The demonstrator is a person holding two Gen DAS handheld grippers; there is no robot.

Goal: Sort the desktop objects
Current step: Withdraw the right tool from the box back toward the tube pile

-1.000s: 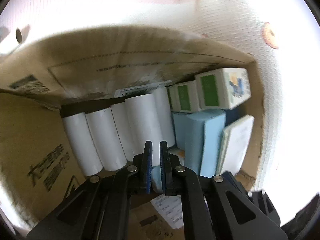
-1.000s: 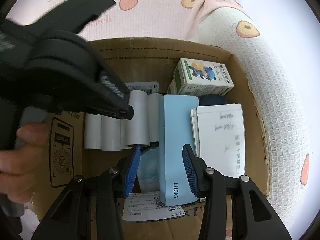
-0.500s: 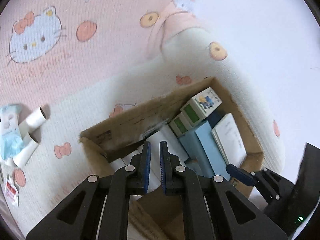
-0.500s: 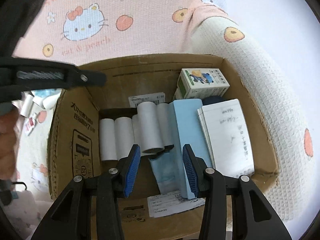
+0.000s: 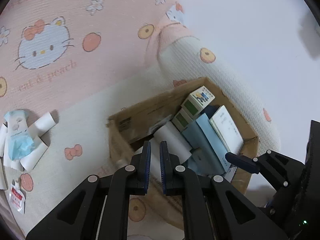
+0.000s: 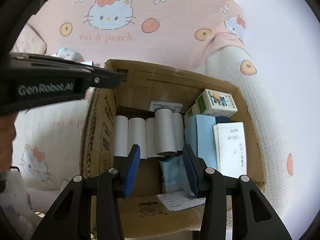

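White paper rolls (image 6: pixel 138 138) side by side, cardboard box (image 6: pixel 160 80), blue case (image 6: pixel 206 140) alongside

I see a pink and cream cartoon-cat blanket (image 5: pixel 84 120), an open cardboard box (image 6: pixel 104 120) resting on its cream part, loose white paper tubes (image 5: pixel 45 120) and a blue tissue pack (image 5: pixel 17 138) near its left edge, a small red-labelled sachet (image 5: pixel 17 199) just below them

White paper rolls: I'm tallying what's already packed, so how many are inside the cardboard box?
5 show in the cardboard box: four upright along its left half, plus one resting raised in front of them. More could hide beneath.
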